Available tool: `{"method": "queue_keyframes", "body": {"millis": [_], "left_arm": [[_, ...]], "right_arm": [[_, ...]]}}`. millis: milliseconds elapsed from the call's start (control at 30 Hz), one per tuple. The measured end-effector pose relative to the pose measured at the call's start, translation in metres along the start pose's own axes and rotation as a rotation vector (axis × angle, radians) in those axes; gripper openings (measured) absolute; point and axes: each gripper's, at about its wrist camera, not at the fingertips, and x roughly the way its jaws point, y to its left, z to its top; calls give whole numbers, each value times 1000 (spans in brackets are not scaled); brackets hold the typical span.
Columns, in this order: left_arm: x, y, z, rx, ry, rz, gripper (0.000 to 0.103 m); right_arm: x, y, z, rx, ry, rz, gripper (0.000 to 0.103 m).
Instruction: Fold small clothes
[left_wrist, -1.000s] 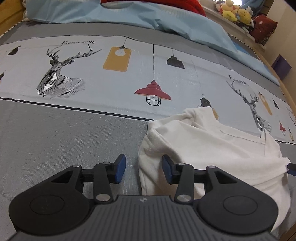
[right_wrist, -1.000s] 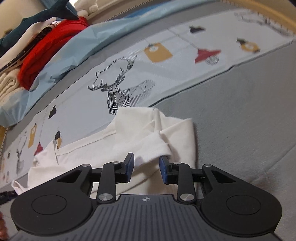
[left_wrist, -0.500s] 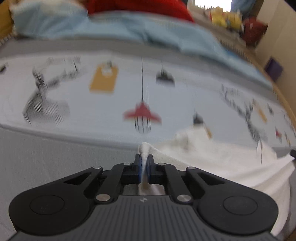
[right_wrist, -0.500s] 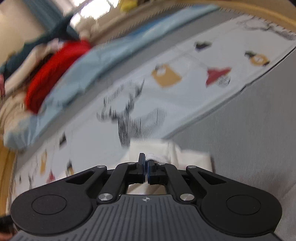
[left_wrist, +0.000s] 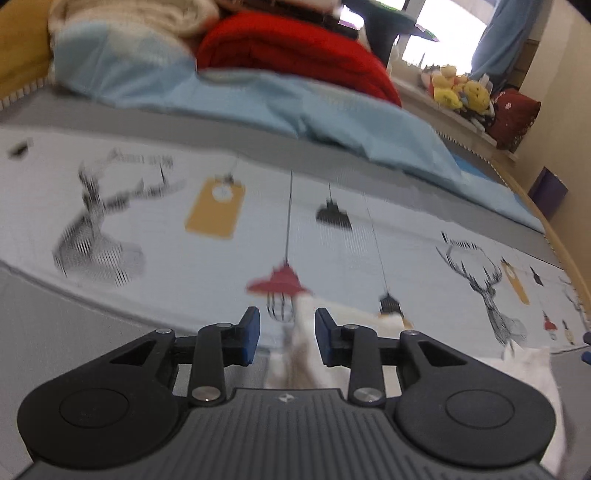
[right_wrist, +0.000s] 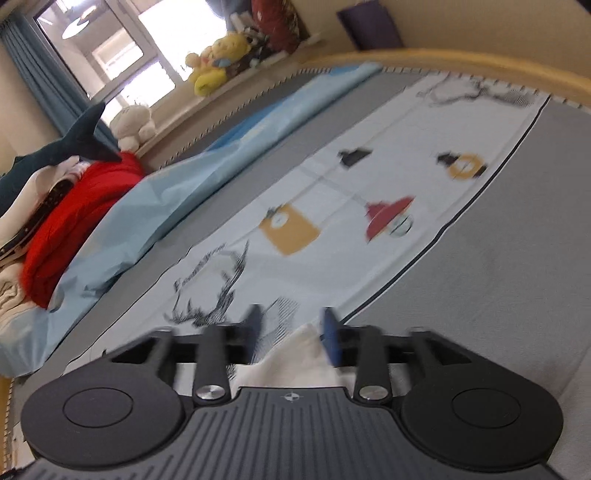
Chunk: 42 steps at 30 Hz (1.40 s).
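Note:
A small white garment (left_wrist: 532, 369) lies on the bed, mostly hidden under both gripper bodies. In the left wrist view a blurred fold of it (left_wrist: 301, 350) stands up between the blue pads (left_wrist: 250, 334) of my left gripper (left_wrist: 286, 332). Those jaws are opening and the pads are not pressing the cloth. In the right wrist view a peak of the same white garment (right_wrist: 291, 362) rises between the pads of my right gripper (right_wrist: 291, 328), close to the right pad (right_wrist: 330, 339). These jaws are opening too, with a gap on the left side of the cloth.
The bed carries a pale printed sheet (left_wrist: 221, 229) with deer and lamps, between grey bands (left_wrist: 55, 332). A light blue sheet (left_wrist: 258, 99), a red blanket (left_wrist: 295, 48) and piled bedding lie at the far side. Plush toys (left_wrist: 458, 92) sit on a sill. A wooden bed rim (right_wrist: 461, 62) curves round.
Both grippers went from open over the garment's edge to shut on a pinch of cloth, rose a little and tilted up. Now both jaws have parted again.

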Motion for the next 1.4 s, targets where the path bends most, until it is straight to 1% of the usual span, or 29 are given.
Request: {"method": "queue_keyframes", "body": {"millis": [67, 167, 300, 400, 667, 733, 767, 800, 833, 867, 900, 933, 1000, 1033, 1067, 1133, 1167, 1200, 1267, 1300, 1367, 1400], "left_arm": [[6, 2, -4, -7, 36, -8, 36], [13, 1, -8, -13, 58, -10, 36], [25, 1, -8, -48, 77, -16, 36], [34, 0, -8, -68, 83, -20, 36], [51, -2, -7, -69, 94, -16, 36], [56, -3, -7, -64, 102, -13, 36], [58, -4, -7, -58, 109, -13, 34], [60, -6, -7, -47, 114, -16, 25], [60, -8, -5, -29, 101, -15, 9], [56, -11, -2, -7, 67, 8, 4], [50, -12, 2, 6, 12, 33, 4], [42, -11, 7, -4, -45, 34, 4], [34, -11, 12, -21, -110, 30, 4], [35, -13, 12, -11, -112, 36, 4], [38, -15, 12, -3, -97, 39, 4], [47, -18, 9, 10, -30, 44, 7], [50, -18, 9, 14, -1, 55, 9], [48, -18, 9, 17, 2, 64, 16], [37, -16, 10, 12, -23, 42, 26], [31, -13, 12, 5, -27, 14, 26], [22, -11, 11, 11, 0, -53, 26], [18, -11, 9, 27, 16, -82, 26]], "right_arm": [[0, -7, 0, 3, 17, -7, 46], [8, -10, -4, -33, 80, -8, 46], [20, -1, -16, -146, 163, -2, 46], [30, 7, -22, -220, 207, 0, 46], [62, 19, -30, -315, 253, -43, 45], [68, 24, -33, -344, 257, -42, 24], [68, 27, -33, -367, 239, -57, 8], [66, 29, -32, -375, 215, -60, 4], [63, 31, -29, -363, 185, -50, 4], [59, 32, -24, -343, 148, -47, 3], [53, 32, -19, -317, 103, -46, 3], [45, 32, -13, -278, 43, -32, 3], [37, 32, -6, -234, -22, -19, 3], [39, 32, -5, -231, -25, -31, 3], [43, 31, -6, -227, -9, -51, 3], [57, 25, -10, -202, 66, -125, 5], [60, 21, -11, -193, 84, -166, 6], [60, 18, -11, -187, 92, -195, 10], [54, 16, -9, -174, 93, -195, 10], [49, 14, -7, -174, 87, -182, 10], [36, 16, -6, -209, 78, -150, 11], [32, 18, -5, -235, 88, -123, 11]]}}
